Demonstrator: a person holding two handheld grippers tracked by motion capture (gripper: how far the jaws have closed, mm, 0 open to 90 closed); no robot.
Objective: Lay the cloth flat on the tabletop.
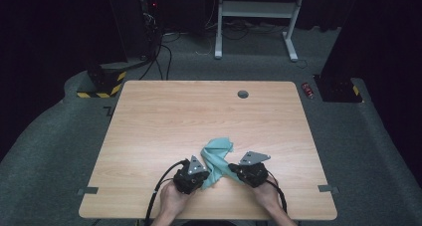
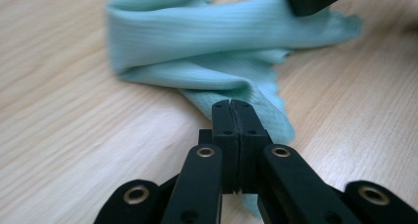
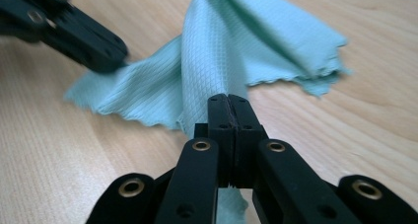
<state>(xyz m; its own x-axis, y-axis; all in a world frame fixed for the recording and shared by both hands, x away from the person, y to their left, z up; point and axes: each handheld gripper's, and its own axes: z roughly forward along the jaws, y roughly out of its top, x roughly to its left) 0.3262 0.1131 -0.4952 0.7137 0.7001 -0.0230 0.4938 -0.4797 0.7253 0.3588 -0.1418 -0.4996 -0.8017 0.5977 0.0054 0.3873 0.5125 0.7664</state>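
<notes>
Cloth (image 1: 217, 154), mint-green, lies crumpled near the table (image 1: 149, 136) front edge; we judge it light, soft, floppy. Left gripper (image 2: 230, 105) and right gripper (image 3: 228, 99) are both clamped on its edges.

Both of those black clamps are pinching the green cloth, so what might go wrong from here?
The left gripper and right gripper each pinch only a thin bit of the cloth's edge, so a tug might slip it free. The cloth is bunched and twisted between them; lifting may leave it folded rather than spread. It also lies close to the table's near edge.
</notes>
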